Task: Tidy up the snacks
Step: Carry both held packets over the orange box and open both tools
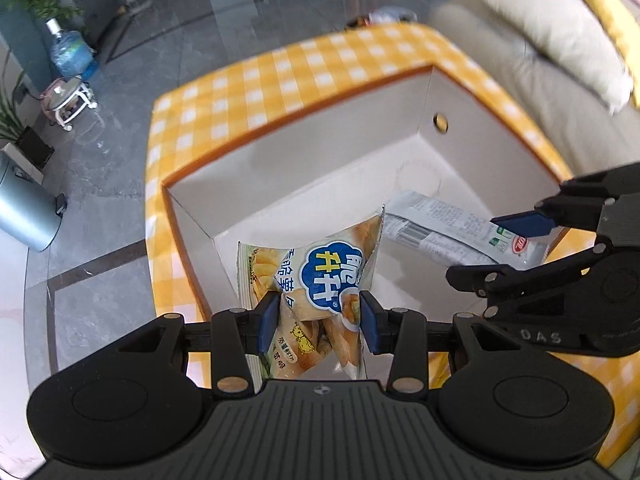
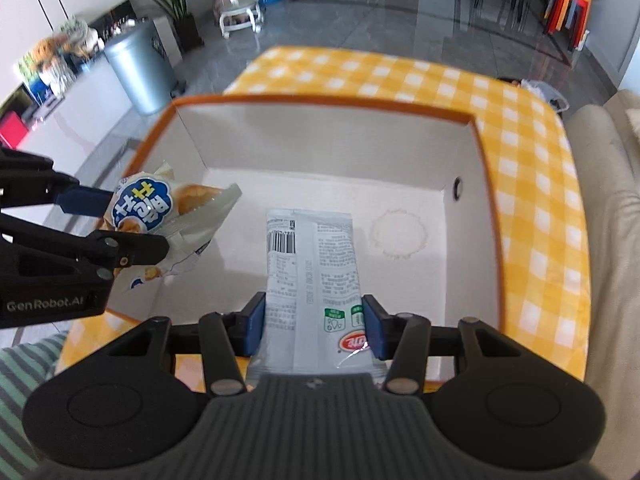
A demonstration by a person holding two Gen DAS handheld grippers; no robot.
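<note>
An orange-rimmed box (image 1: 280, 126) (image 2: 320, 102) with white inner walls stands on a yellow checked table. My left gripper (image 1: 318, 322) is shut on a puffed snack bag (image 1: 316, 276) with a blue cloud logo, held over the box's near left corner. In the right wrist view that bag (image 2: 160, 216) hangs at the left in the left gripper (image 2: 116, 224). My right gripper (image 2: 314, 328) is shut on a long white snack packet (image 2: 316, 272) with a barcode, held above the box floor. In the left wrist view this packet (image 1: 440, 228) and the right gripper (image 1: 516, 240) show at the right.
The yellow checked tablecloth (image 2: 520, 152) covers the table around the box. A beige sofa with a cushion (image 1: 560, 32) stands beyond the table. A grey bin (image 2: 136, 72), a water jug (image 1: 70, 52) and a small stool (image 2: 240, 12) stand on the tiled floor.
</note>
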